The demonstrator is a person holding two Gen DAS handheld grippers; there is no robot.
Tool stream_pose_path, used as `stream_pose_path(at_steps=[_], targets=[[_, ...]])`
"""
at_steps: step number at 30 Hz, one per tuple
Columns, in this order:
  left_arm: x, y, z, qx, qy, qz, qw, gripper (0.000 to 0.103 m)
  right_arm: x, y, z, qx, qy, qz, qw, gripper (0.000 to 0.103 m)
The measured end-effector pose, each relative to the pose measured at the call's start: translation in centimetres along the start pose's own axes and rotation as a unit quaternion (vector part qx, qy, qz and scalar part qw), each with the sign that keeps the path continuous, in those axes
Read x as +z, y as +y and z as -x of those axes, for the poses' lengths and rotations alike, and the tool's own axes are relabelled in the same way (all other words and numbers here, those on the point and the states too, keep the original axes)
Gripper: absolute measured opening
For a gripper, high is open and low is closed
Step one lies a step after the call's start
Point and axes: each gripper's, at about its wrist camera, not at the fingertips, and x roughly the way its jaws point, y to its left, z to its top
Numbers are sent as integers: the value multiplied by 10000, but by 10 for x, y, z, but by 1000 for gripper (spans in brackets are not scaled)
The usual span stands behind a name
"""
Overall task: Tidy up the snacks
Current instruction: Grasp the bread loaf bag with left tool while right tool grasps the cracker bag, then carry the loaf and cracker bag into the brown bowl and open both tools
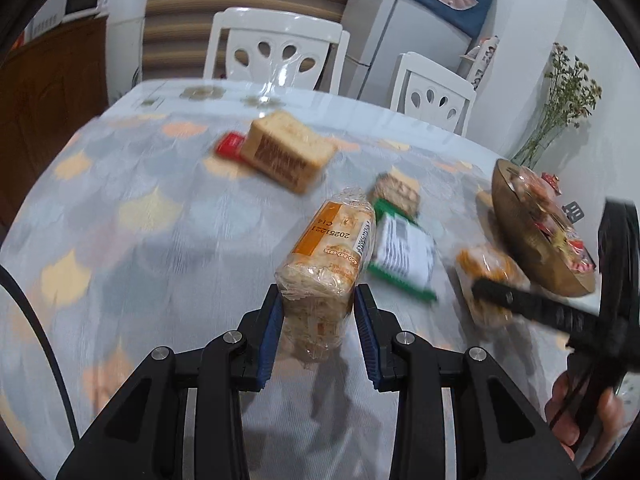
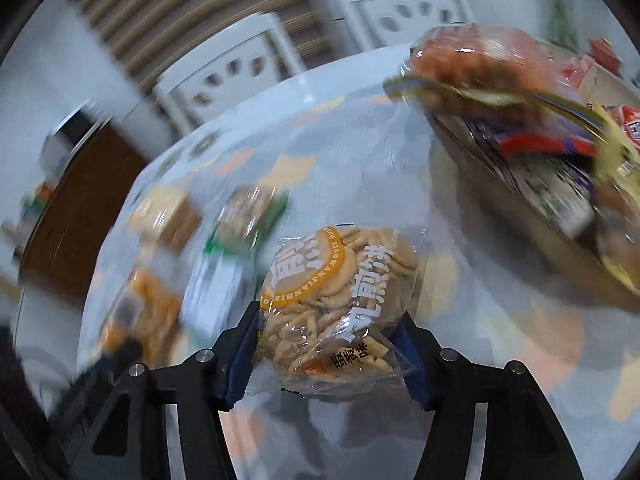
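Observation:
My left gripper (image 1: 318, 308) is shut on an orange-labelled pack of rice crackers (image 1: 332, 256) and holds it above the table. My right gripper (image 2: 328, 344) is shut on a clear bag of round biscuits (image 2: 340, 300); it also shows in the left wrist view (image 1: 486, 284) with the right gripper's fingers (image 1: 516, 300) around it. A wooden bowl (image 1: 520, 240) full of snacks stands at the right; in the right wrist view its wall (image 2: 520, 216) is at the upper right. On the table lie a green pack (image 1: 404, 256), a small cracker pack (image 1: 398, 192), a wrapped cake block (image 1: 286, 152) and a red packet (image 1: 230, 146).
The table carries a pale patterned cloth (image 1: 140, 220). Two white chairs (image 1: 276, 48) stand at its far side, with a fridge (image 1: 408, 40) behind. A vase of dried flowers (image 1: 560, 108) stands by the bowl. A brown cabinet (image 1: 52, 80) is on the left.

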Motion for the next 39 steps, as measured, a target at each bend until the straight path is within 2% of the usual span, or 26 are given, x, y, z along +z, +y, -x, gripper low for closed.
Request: stream_pose_path(at_steps=[4,6,9,12,16,18,20,23,25,26,27,29,32,34,35,38,39], targets=[[-22,-4,21,-172,53,254,9995,32,-29,-2,16,-35,35,964,9953,61],[-29,-6,27,-238,88,350,9991,32,-35,-5,18,176,31,1160,9931,61],[-36,-4,30,-223,207,524,9982,33,-41,-9,16,350,-80,1172,9925,61],[-36,0,34,109,133,481,9987,40,-42,-8,14,376,-166,1232,9915,61],[-25,15,36,367,0,591,9976,40,-51,-9,20,423,-198,1217,9915,61],[-21,22,32,372,11,653,9972,40,-49,-9,20,452,-208,1183,9917,61],[-18,25,27,224,101,614,9978,40,-48,-12,22,512,-211,1122,9921,61],[-13,17,17,-106,242,291,9992,40,-49,-20,25,638,-207,1002,9927,61],[-10,8,7,-199,357,19,9992,52,-48,-23,26,715,-200,941,9928,61],[-8,4,1,-199,447,-46,9988,67,-48,-24,26,740,-198,924,9928,61],[-7,0,-5,-228,556,-109,9981,69,-47,-25,26,759,-195,915,9927,61],[-8,-10,-10,-186,614,-276,9976,69,-47,-26,26,804,-190,887,9926,61],[-13,-20,-15,263,534,-537,9968,68,-46,-30,26,941,-168,788,9923,63],[-20,-25,-21,574,453,-665,9951,57,-46,-33,26,1049,-157,691,9920,64],[-22,-25,-22,740,449,-719,9936,47,-45,-35,26,1065,-159,667,9919,64],[-23,-28,-16,720,285,-823,9936,44,-46,-32,28,943,-234,690,9929,67],[-25,-29,-14,777,244,-853,9930,44,-47,-30,30,839,-290,734,9933,75]])
